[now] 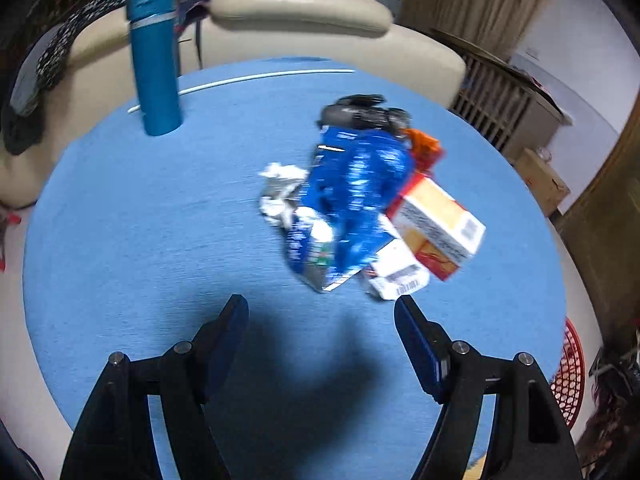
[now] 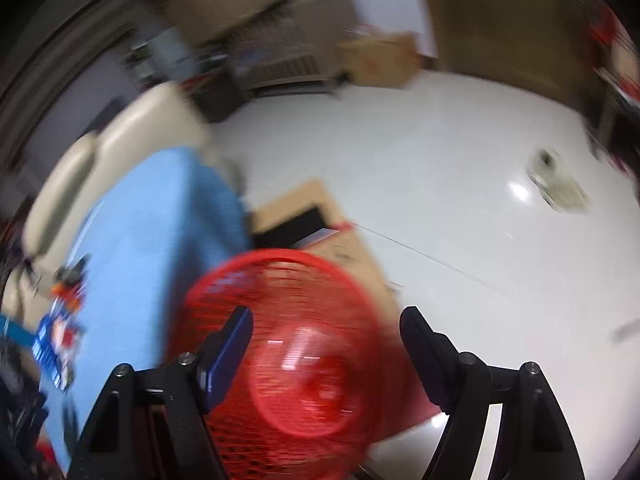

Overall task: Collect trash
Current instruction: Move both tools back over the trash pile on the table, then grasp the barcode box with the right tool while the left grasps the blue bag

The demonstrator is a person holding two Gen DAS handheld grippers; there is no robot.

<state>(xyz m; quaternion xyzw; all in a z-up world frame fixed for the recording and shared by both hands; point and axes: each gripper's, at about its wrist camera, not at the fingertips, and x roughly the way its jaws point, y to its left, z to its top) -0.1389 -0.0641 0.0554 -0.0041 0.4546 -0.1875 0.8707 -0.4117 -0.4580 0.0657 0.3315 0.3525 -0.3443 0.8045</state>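
A heap of trash lies on the round blue table [image 1: 120,240]: a crumpled blue wrapper [image 1: 360,192], balled white paper [image 1: 280,192], a red and yellow carton [image 1: 436,224], a small white box [image 1: 400,276], a black item [image 1: 360,114] and an orange scrap [image 1: 424,146]. My left gripper [image 1: 320,304] hangs open just in front of the heap, with nothing between its fingers. My right gripper [image 2: 326,316] is open and empty above a red mesh basket [image 2: 280,258] on the floor. The trash heap [image 2: 60,332] shows blurred at the left of the right wrist view.
A tall blue flask [image 1: 154,60] stands at the table's far left. A cream sofa [image 1: 300,4] lies behind the table. The red basket [image 1: 570,376] sits past the table's right edge, beside flat cardboard [image 2: 316,208] on the white floor. A cardboard box [image 1: 540,176] stands by the wall.
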